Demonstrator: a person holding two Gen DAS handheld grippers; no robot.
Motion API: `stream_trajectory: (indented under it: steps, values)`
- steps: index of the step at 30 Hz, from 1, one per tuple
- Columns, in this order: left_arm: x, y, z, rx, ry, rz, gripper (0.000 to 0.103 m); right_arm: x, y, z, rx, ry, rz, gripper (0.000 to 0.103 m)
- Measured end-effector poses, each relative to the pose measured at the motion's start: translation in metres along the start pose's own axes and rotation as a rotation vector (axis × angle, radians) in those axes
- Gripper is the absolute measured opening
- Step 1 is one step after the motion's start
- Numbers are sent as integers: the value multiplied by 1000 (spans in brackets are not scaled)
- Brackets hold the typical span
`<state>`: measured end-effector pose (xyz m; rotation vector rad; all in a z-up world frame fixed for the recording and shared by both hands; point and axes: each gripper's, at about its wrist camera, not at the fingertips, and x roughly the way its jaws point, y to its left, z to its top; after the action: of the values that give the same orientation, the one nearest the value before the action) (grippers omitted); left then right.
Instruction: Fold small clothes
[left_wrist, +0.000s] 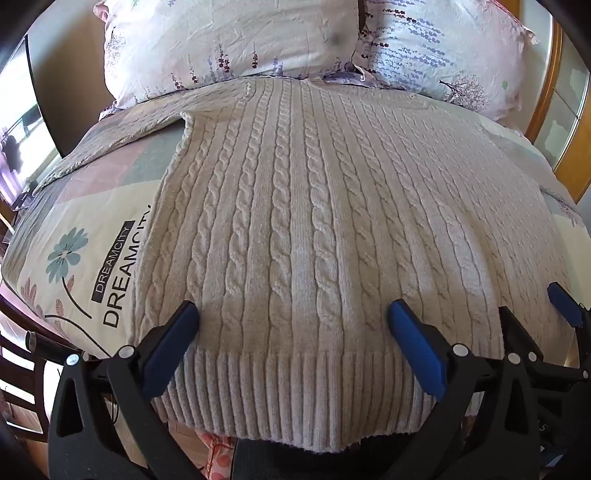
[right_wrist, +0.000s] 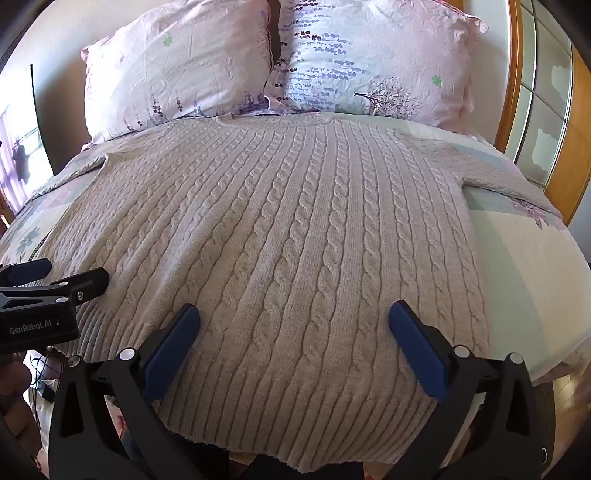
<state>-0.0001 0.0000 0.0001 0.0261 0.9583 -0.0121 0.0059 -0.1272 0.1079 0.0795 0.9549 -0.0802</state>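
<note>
Sweater lies flat on the bed, hem right under both tools. Left gripper and right gripper spread wide, holding nothing. Risk: thick knit slips or bunches if only 1 layer is pinched.

Two floral pillows, printed bedsheet; wooden-framed glass door

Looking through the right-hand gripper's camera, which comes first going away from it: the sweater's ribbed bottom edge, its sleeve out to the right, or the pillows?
1. ribbed hem, right between the fingers of the right gripper.
2. right sleeve, stretched out far right on the bedspread.
3. pillows, at the head of the bed, beyond the sweater's collar.
</note>
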Motion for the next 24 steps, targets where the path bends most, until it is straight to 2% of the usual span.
stream_trajectory:
  steps: [24]
  values:
    - [0, 0, 0, 0, -8, 0, 101, 0, 0, 0, -1, 1, -1, 102]
